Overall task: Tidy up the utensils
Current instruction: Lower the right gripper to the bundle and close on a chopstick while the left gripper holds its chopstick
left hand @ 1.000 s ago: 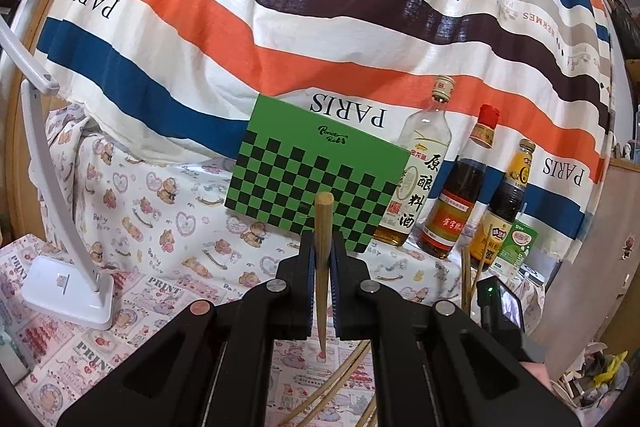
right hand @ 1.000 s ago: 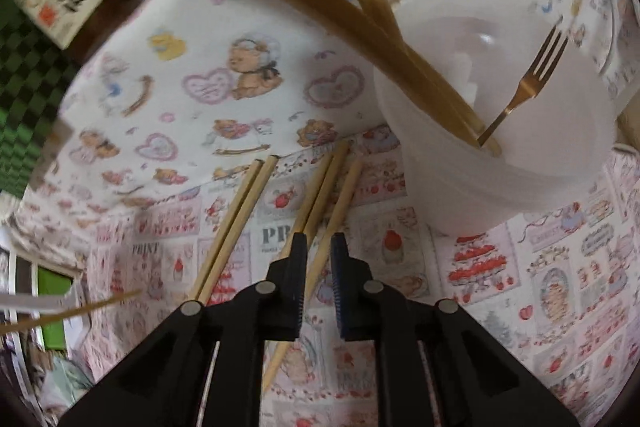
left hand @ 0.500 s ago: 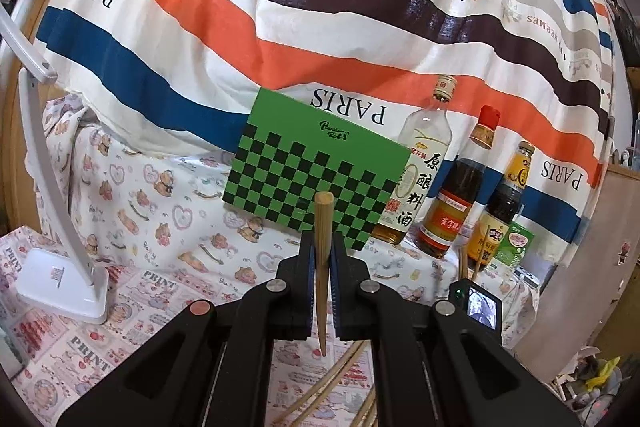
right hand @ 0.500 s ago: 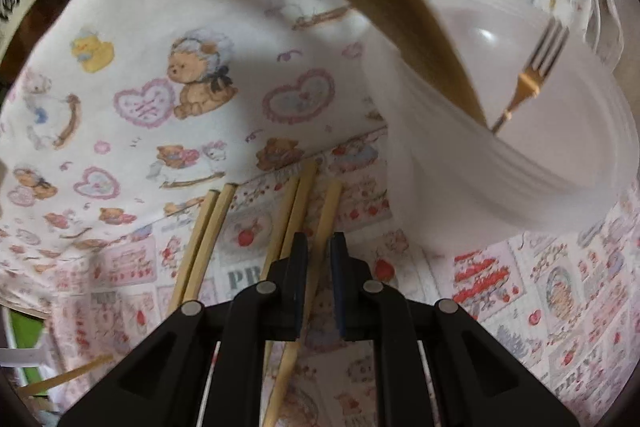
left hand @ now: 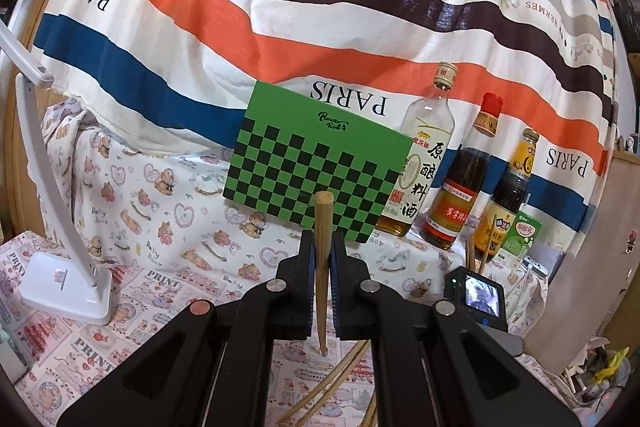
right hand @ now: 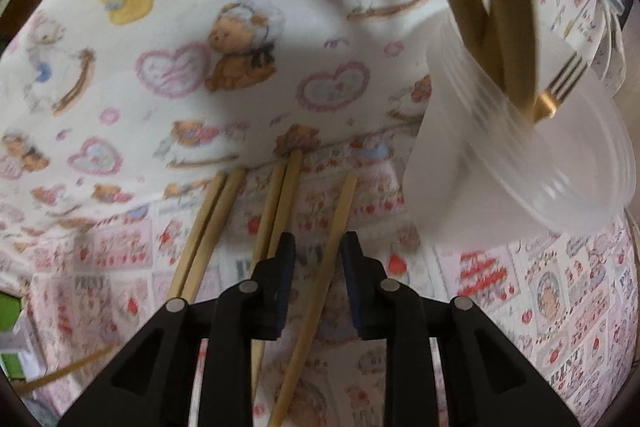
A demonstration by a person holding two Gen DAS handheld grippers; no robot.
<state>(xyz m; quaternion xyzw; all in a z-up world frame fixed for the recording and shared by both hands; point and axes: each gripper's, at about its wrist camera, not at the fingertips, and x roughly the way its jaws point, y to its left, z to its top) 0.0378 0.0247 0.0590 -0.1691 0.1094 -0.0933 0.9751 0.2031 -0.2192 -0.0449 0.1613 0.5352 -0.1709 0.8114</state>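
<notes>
My left gripper (left hand: 322,255) is shut on a wooden chopstick (left hand: 322,223) that stands upright between its pads, thick end up. My right gripper (right hand: 318,247) points steeply down at the patterned tablecloth. Its jaws are opening, and a single chopstick (right hand: 340,211) lies on the cloth in the gap between them, untouched by the pads. Two pairs of chopsticks (right hand: 280,195) (right hand: 216,211) lie side by side to its left. At the right a translucent plastic tub (right hand: 560,167) holds a gold fork (right hand: 560,87) and long wooden handles (right hand: 480,7).
At the back of the table stand a green chequered box (left hand: 316,163), three sauce bottles (left hand: 424,155) and a small green carton (left hand: 520,239). A white lamp base (left hand: 64,287) sits at the left. A striped cloth hangs behind.
My right gripper has moved in over the chopsticks and its jaws have parted around the single one. The tub now looms closer at the right. The left gripper has kept still.
</notes>
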